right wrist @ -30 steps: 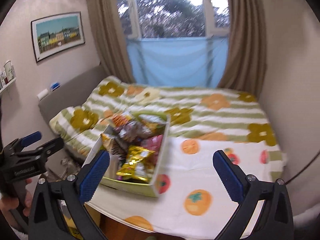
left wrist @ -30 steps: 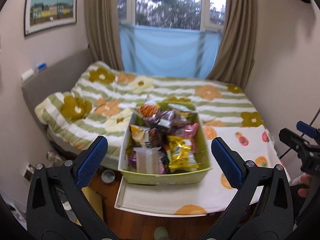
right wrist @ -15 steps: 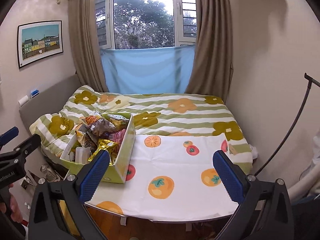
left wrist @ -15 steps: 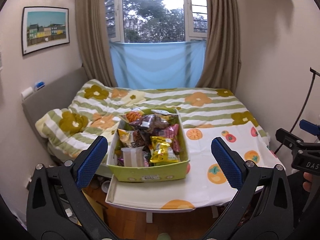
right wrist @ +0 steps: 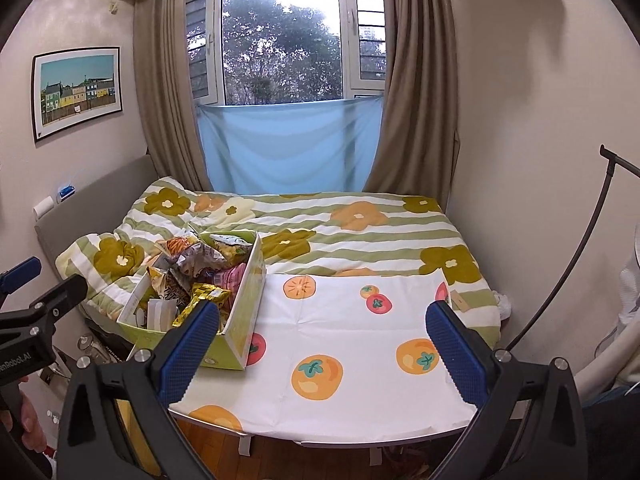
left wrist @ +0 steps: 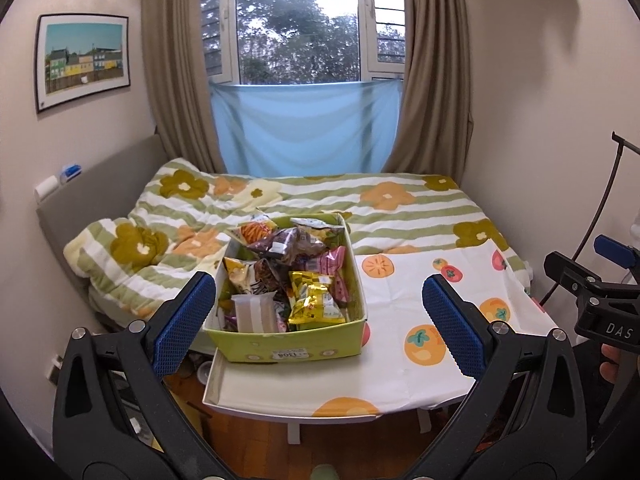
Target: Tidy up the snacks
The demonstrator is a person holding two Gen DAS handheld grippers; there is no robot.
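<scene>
- Snacks (left wrist: 294, 276) fill a green box (left wrist: 292, 350) that sits at the left end of a small table, just past the fingers of the left gripper (left wrist: 318, 326).
- Left gripper: its two blue-padded fingers (left wrist: 182, 322) stand wide apart with nothing between them, hovering short of the table's near edge; the box shows in the gap, closer to the left pad.
- Right gripper (right wrist: 320, 350) is likewise spread wide and holds nothing, aimed at the bare middle of the tablecloth (right wrist: 340, 344), with the box off to its left side.
- From the left camera, the right gripper shows at the far right edge, held in a hand; from the right camera, the left gripper shows at the far left edge.
- A gold foil packet (left wrist: 314, 300) lies on top at the front right of the box, a pale wrapped bar (left wrist: 256, 314) stands at the front left, a pink packet (left wrist: 330, 264) lies behind the gold one, and dark and orange bags are heaped toward the back.
- The tablecloth is white with orange and red fruit prints and covers the table (left wrist: 280, 394).
- Behind the table lies a bed (left wrist: 400, 208) with a green-striped flowered quilt, touching or just beside the table's far edge.
- Farther back are brown curtains (left wrist: 176, 92), a window (left wrist: 298, 24) with a blue cloth (left wrist: 304, 128) hung across its lower part, and a framed picture (left wrist: 82, 60) on the left wall.
</scene>
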